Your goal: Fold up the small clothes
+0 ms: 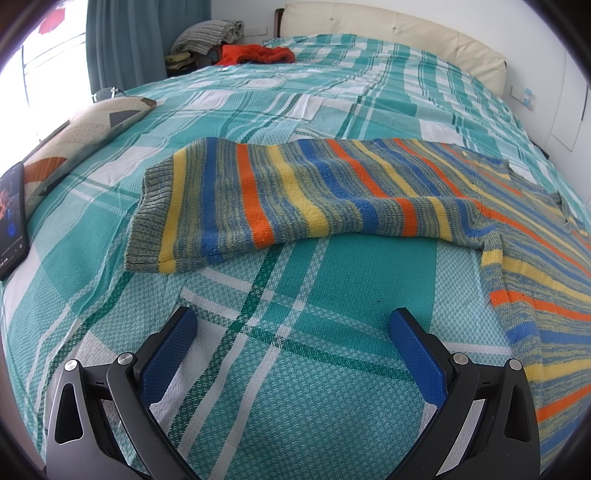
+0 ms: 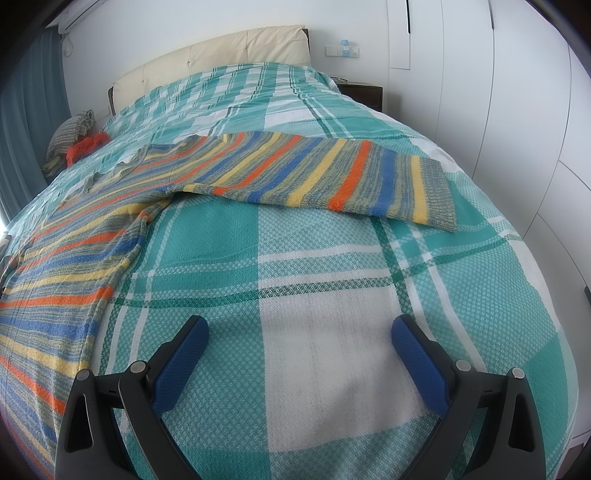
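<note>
A striped knit sweater in orange, yellow, blue and grey lies flat on the bed. In the left wrist view its left sleeve stretches out, cuff at the left, body at the right. My left gripper is open and empty, above the bedspread just in front of that sleeve. In the right wrist view the sweater shows its body at the left and its other sleeve stretched right, ending in a cuff. My right gripper is open and empty, over the bedspread in front of this sleeve.
The bed carries a teal and white checked bedspread. A phone and a patterned cushion lie at the left edge. A red garment and folded cloths sit near the cream headboard. White wardrobe doors stand to the right.
</note>
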